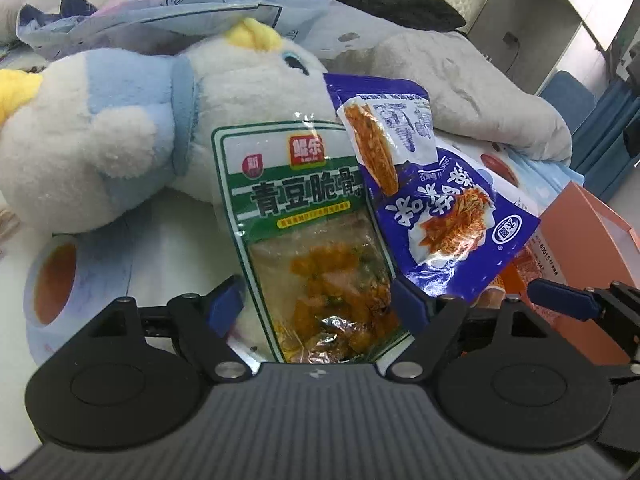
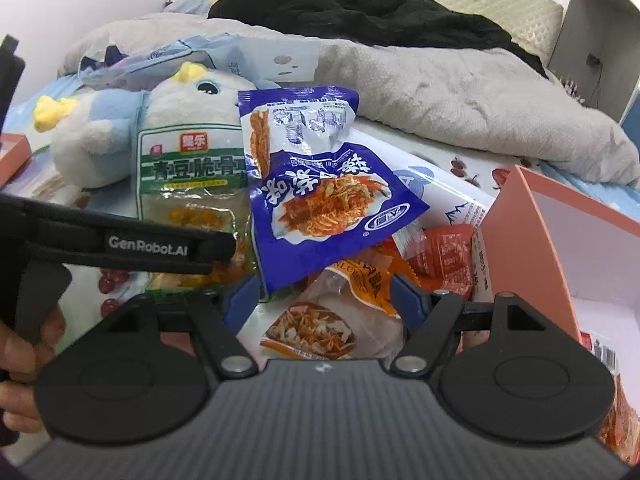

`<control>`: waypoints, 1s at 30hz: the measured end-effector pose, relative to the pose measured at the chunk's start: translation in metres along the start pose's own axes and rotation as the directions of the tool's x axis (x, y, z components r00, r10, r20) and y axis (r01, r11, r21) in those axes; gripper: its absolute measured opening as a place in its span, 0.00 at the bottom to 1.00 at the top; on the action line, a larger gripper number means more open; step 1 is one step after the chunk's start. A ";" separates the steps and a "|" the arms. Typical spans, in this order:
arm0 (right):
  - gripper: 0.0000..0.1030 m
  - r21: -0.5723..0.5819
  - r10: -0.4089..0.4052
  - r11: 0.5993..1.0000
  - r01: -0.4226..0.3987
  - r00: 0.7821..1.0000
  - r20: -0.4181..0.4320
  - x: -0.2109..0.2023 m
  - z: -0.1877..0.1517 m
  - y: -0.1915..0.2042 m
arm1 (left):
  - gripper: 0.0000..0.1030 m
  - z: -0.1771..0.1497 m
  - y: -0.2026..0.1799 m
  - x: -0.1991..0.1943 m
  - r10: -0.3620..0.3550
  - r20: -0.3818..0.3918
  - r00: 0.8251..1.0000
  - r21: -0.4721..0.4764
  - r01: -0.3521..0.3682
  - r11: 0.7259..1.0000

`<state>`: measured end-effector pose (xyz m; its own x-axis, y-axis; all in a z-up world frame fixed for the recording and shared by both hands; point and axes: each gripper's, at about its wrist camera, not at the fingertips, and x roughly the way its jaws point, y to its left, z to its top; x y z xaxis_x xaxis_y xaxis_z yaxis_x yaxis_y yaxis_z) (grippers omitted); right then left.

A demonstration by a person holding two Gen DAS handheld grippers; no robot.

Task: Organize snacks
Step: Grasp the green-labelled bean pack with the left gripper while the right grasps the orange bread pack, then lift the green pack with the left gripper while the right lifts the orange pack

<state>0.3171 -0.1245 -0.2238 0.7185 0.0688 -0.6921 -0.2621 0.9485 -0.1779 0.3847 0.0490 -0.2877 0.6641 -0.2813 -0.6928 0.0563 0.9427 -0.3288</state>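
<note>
A green-bordered snack packet (image 1: 304, 216) (image 2: 188, 184) leans upright against a plush toy. Its clear lower part sits between the fingers of my left gripper (image 1: 320, 300), whose jaws stand wide; I see no squeeze on it. A creased blue noodle-picture packet (image 1: 432, 200) (image 2: 320, 204) leans beside it on the right. My right gripper (image 2: 326, 300) is open just above a clear packet with orange print (image 2: 320, 320); the blue packet's low corner hangs by its left finger. The left gripper's finger (image 2: 216, 248) crosses the green packet in the right wrist view. The right gripper's fingertip (image 1: 560, 300) shows in the left wrist view.
A white and blue plush toy (image 1: 120, 140) (image 2: 100, 148) lies behind the packets. An open pink box (image 1: 600, 240) (image 2: 528, 240) stands at the right, small red packets (image 2: 444, 256) beside it. A grey blanket (image 2: 480, 100) and black clothing (image 2: 340, 4) fill the back. A blue roll (image 1: 52, 280) lies left.
</note>
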 end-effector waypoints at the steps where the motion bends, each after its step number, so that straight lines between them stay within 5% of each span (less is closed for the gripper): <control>1: 0.71 -0.004 0.001 1.000 -0.001 1.000 -0.008 0.003 -0.001 0.000 | 0.81 -0.001 -0.002 0.001 -0.001 0.002 1.000 0.016 0.001 1.000; 9: 0.64 0.001 0.015 1.000 -0.015 0.998 -0.053 0.018 -0.006 0.001 | 0.72 -0.014 -0.020 -0.002 -0.007 0.002 1.000 0.102 0.007 0.995; 13: 0.48 -0.020 0.010 1.000 -0.011 0.999 -0.054 0.012 -0.007 0.003 | 0.58 -0.017 -0.020 -0.003 -0.043 -0.013 0.999 0.078 0.044 0.996; 19: 0.43 -0.023 0.026 0.999 -0.027 0.998 -0.066 -0.004 -0.015 0.001 | 0.35 -0.026 -0.017 -0.012 -0.082 -0.036 0.996 0.006 0.082 0.997; 23: 0.37 -0.010 0.035 0.999 -0.036 0.997 -0.071 -0.021 -0.024 0.000 | 0.30 -0.036 -0.014 -0.026 -0.084 -0.045 0.995 -0.017 0.083 0.996; 25: 0.37 -0.005 0.042 0.999 -0.042 0.996 -0.074 -0.031 -0.030 0.001 | 0.15 -0.043 -0.014 -0.034 -0.068 -0.065 0.996 -0.030 0.066 0.997; 30: 0.35 -0.011 0.066 0.998 -0.067 0.995 -0.074 -0.054 -0.045 0.006 | 0.14 -0.063 -0.014 -0.061 -0.057 -0.078 0.995 -0.048 0.054 0.997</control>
<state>0.2478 -0.1368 -0.2188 0.6500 0.1084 -0.7521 -0.3170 0.9383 -0.1386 0.2966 0.0416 -0.2814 0.5992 -0.3481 -0.7209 0.0563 0.9166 -0.3958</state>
